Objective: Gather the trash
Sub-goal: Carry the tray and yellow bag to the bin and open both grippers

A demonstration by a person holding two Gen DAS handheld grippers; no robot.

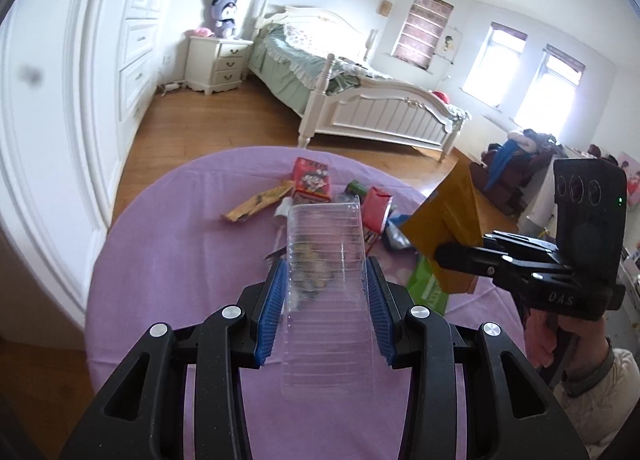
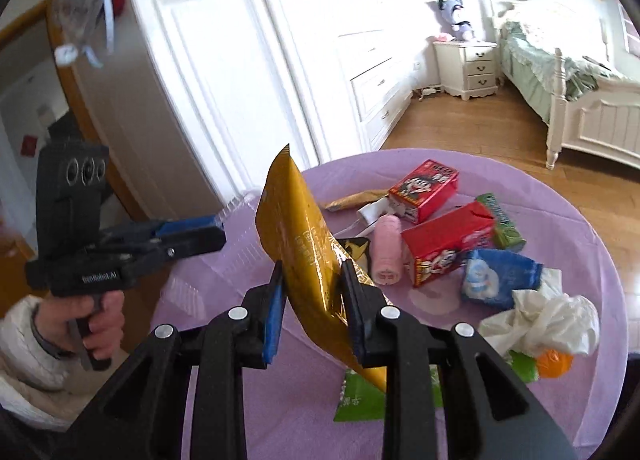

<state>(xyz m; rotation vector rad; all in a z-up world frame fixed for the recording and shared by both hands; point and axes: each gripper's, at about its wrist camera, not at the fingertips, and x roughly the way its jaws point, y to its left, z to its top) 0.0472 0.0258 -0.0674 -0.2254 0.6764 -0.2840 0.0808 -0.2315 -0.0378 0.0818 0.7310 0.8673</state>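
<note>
A clear plastic tray [image 1: 326, 260] sits clamped between the blue pads of the left gripper [image 1: 326, 280], held up above the table [image 1: 168, 260] with its ribbed length running away from the camera. A gold foil packet [image 2: 308, 256] is pinched in the right gripper [image 2: 314, 280], standing nearly upright, its top corner tilted toward the wardrobe and its lower end hanging below the fingers. In the left wrist view the same packet [image 1: 444, 220] shows to the right of the tray, gripped by the right gripper [image 1: 452, 256], raised off the table.

The rest of the trash lies on the purple cloth of the table. Two red cartons [image 2: 426, 190] [image 2: 448, 250] lie on their sides, with a pink roll [image 2: 387, 256] just beside the nearer one and a green box [image 2: 500, 224] touching its far end. A blue wrapper [image 2: 500, 276] lies near the nearer carton, and a crumpled white plastic bag [image 2: 548, 320] sits beside it, partly covering something orange [image 2: 554, 364]. A green packet [image 2: 360, 400] lies flat under the hanging end of the gold one. A long yellow wrapper [image 1: 258, 202] lies at the far left of the pile.

Beyond the table are a wooden floor [image 1: 224, 120], a white bed [image 1: 380, 108], a nightstand [image 1: 218, 64] with a plush toy [image 1: 225, 16] on top, and a white wardrobe [image 2: 240, 60].
</note>
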